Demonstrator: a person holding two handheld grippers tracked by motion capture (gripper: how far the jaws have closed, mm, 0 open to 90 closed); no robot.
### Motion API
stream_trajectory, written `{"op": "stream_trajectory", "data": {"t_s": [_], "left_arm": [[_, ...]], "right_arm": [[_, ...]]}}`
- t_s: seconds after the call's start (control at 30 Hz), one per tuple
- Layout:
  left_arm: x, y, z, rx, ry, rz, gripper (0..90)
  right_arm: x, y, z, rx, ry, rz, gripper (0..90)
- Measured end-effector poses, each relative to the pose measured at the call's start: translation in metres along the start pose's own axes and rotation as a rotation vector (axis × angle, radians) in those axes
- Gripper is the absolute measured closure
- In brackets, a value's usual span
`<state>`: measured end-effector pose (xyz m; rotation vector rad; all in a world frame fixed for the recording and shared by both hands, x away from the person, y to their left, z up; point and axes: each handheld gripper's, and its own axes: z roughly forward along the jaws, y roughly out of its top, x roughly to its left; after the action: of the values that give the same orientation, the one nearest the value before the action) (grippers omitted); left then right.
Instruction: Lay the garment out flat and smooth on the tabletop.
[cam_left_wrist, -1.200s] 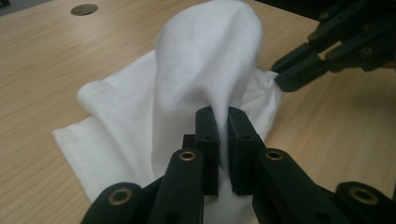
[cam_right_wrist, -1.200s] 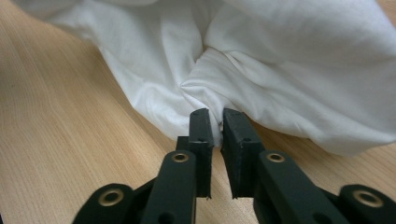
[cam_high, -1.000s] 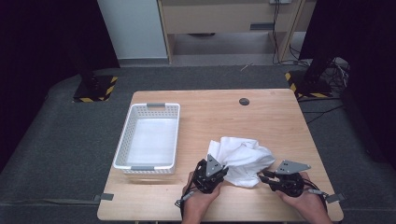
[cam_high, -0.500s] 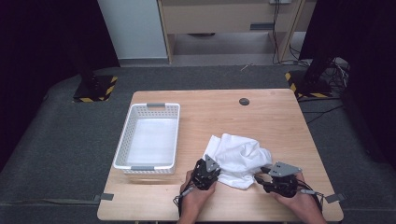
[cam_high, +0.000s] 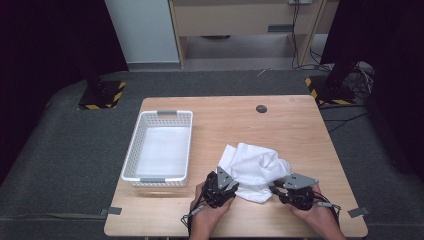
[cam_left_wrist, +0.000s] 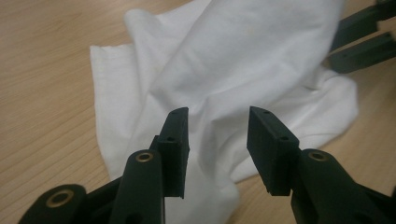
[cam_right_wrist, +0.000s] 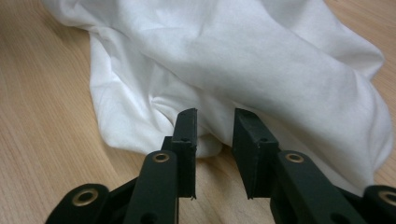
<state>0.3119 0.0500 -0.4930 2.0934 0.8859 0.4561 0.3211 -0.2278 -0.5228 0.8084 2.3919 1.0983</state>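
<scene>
**Mia:** Up in the high view, what is under everything?

**Ben:** A light wooden table (cam_high: 300, 130) on a grey floor (cam_high: 60, 165). The room behind is dark, with a pale cabinet (cam_high: 240, 20) at the back. A white basket (cam_high: 161, 148) sits on the table, off to the side of the left gripper (cam_high: 226, 181). A white cloth (cam_high: 257, 169) lies crumpled between the left gripper and the right gripper (cam_high: 276, 189). The cloth's long way runs slanted, from the far side down toward the right gripper's jaws.

**Mia:** And the left gripper view?

**Ben:** The jaws are spread apart and have just been opening. The cloth lies under and ahead of them, but the pads do not squeeze it. The other gripper's jaws peek out past the cloth.

**Mia:** The right gripper view?

**Ben:** Its jaws have just been closing, with a gap left between them. The cloth's edge sits right at the tips, bunched up, stretching away ahead. Nothing is pinched.
</scene>
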Motion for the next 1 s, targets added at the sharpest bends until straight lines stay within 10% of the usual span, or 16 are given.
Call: {"op": "stream_trajectory", "data": {"t_s": [0.5,1.0], "left_arm": [[-0.049,-0.006,0.036,0.073,-0.130,0.104,57.4],[-0.047,-0.007,0.048,0.103,-0.111,0.142,70.3]], "right_arm": [[0.009,0.005,0.018,-0.004,0.051,0.057,54.3],[0.014,0.008,0.022,0.019,0.054,0.033,84.8]]}}
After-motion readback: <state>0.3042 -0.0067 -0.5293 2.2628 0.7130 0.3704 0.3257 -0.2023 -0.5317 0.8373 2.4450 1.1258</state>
